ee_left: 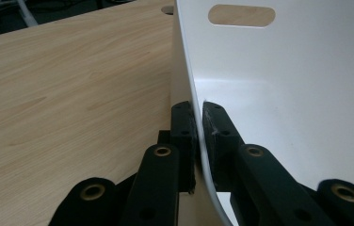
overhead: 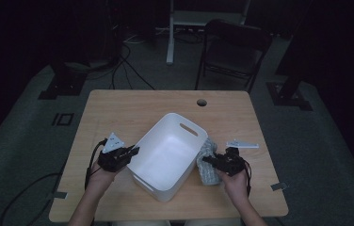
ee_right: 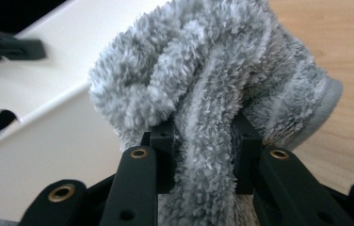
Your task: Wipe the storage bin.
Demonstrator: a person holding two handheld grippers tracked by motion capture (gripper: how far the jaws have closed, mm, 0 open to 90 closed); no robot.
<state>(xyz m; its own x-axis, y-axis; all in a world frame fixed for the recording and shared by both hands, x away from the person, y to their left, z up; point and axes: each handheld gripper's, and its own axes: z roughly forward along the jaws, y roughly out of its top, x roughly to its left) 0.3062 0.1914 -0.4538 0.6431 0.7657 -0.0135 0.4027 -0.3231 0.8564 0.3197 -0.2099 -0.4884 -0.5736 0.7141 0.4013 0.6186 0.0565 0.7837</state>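
A white plastic bin with a slot handle stands in the middle of the wooden table, tipped toward the right. My left gripper is shut on the bin's left rim; in the left gripper view its jaws pinch the thin white wall. A fluffy grey towel lies bunched against the bin's right side. My right gripper is shut on it; in the right gripper view the grey pile bulges up between the jaws, with the bin's outer wall at the left.
The table has a round cable hole near its far edge. Behind it stand a dark folding chair and a white stand leg. Cables run over the floor at the left.
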